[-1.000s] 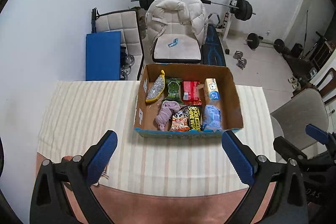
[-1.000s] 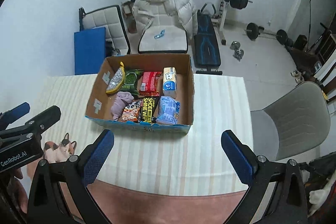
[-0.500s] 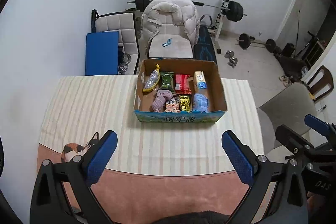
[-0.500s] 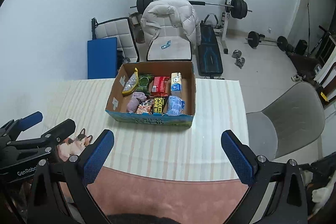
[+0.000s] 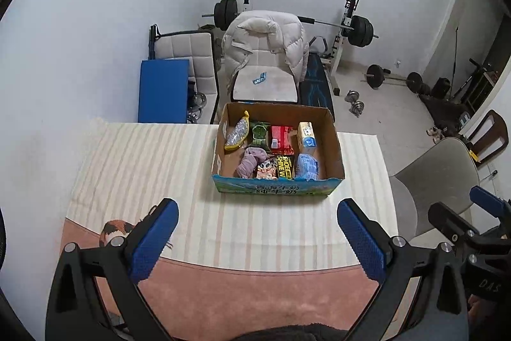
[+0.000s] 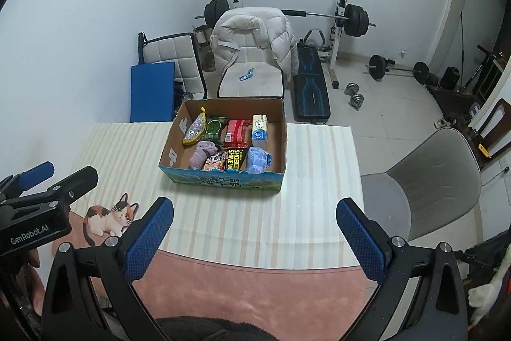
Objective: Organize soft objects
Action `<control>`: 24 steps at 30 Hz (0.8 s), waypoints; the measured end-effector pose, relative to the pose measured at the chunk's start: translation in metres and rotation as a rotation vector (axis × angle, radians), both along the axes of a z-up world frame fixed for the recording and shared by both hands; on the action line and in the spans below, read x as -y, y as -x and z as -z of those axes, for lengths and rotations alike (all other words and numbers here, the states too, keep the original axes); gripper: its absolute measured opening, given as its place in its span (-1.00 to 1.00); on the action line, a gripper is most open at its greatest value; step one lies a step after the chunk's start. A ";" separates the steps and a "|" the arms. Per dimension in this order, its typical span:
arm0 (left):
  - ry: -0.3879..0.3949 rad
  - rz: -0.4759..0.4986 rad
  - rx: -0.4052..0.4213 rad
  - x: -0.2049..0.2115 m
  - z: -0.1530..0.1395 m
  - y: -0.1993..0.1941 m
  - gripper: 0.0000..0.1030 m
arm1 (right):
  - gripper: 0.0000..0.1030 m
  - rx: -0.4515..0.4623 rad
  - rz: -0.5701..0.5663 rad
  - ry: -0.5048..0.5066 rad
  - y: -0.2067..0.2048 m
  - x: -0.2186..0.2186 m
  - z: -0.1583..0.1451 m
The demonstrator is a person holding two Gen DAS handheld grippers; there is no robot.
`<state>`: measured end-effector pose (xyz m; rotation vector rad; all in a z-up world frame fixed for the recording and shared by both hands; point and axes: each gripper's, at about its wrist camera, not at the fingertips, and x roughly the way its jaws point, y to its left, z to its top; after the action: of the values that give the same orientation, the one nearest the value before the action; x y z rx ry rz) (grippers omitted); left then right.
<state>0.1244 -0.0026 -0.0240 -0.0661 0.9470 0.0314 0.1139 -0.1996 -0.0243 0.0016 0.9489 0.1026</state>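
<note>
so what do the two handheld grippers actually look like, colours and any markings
Both match: the left gripper and right gripper have black angular frames with silver bolts, and each finger ends in a blue textured pad. Seen from the side, the left one's body carries white GenRobot.AI lettering; the right one's body shows the letters DAS. No cables visible.

Both wrist views look forward and down from the table's near edge, side by side, sharing the cardboard box (image 5: 278,149) (image 6: 223,143) well ahead
</note>
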 end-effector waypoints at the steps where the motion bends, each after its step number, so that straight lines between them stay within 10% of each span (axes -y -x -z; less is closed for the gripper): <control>1: -0.006 -0.002 0.009 0.001 -0.001 0.000 0.98 | 1.00 0.004 0.004 0.000 0.000 0.000 -0.001; 24: -0.032 -0.017 0.080 -0.001 -0.008 -0.004 0.98 | 1.00 0.083 0.052 0.046 -0.014 -0.005 -0.017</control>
<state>0.1283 -0.0013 -0.0157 -0.0452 0.8654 0.0590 0.1275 -0.1944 -0.0077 -0.0201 0.8676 0.0328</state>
